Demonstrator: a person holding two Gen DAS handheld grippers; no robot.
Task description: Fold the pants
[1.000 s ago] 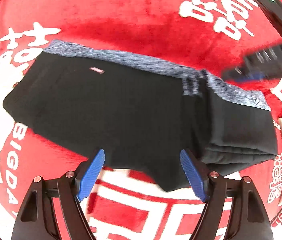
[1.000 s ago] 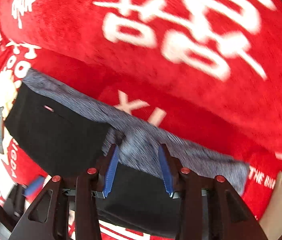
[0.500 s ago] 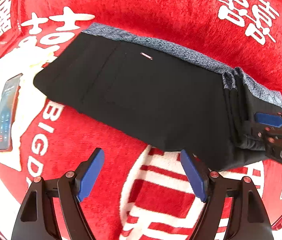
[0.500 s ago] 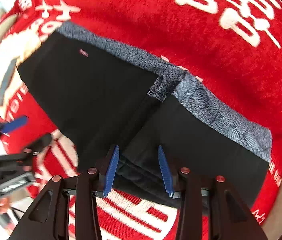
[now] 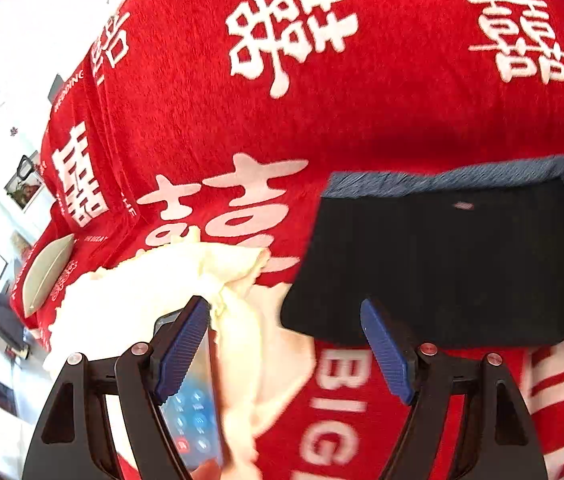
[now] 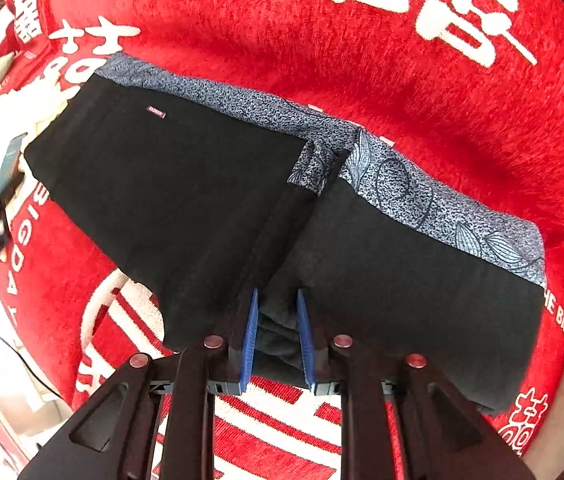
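Observation:
The black pants [image 6: 186, 196] with a grey patterned waistband [image 6: 422, 196] lie folded on the red blanket [image 6: 402, 72]; a folded layer on the right overlaps the flat left part. My right gripper [image 6: 277, 322] is shut on the near edge of the folded black layers at the fold line. In the left wrist view the pants [image 5: 462, 264] lie at the right. My left gripper [image 5: 286, 344] is open and empty, left of the pants' end, over cream cloth.
A cream frilled cloth [image 5: 170, 292] lies left of the pants. A phone [image 5: 194, 412] with a lit screen lies on it, partly behind my left finger. The red blanket has white characters. A beige pillow [image 5: 48, 274] sits far left.
My left gripper has swung left, off the pants, to over the cream cloth and phone. My right gripper has closed down onto the fold's near edge.

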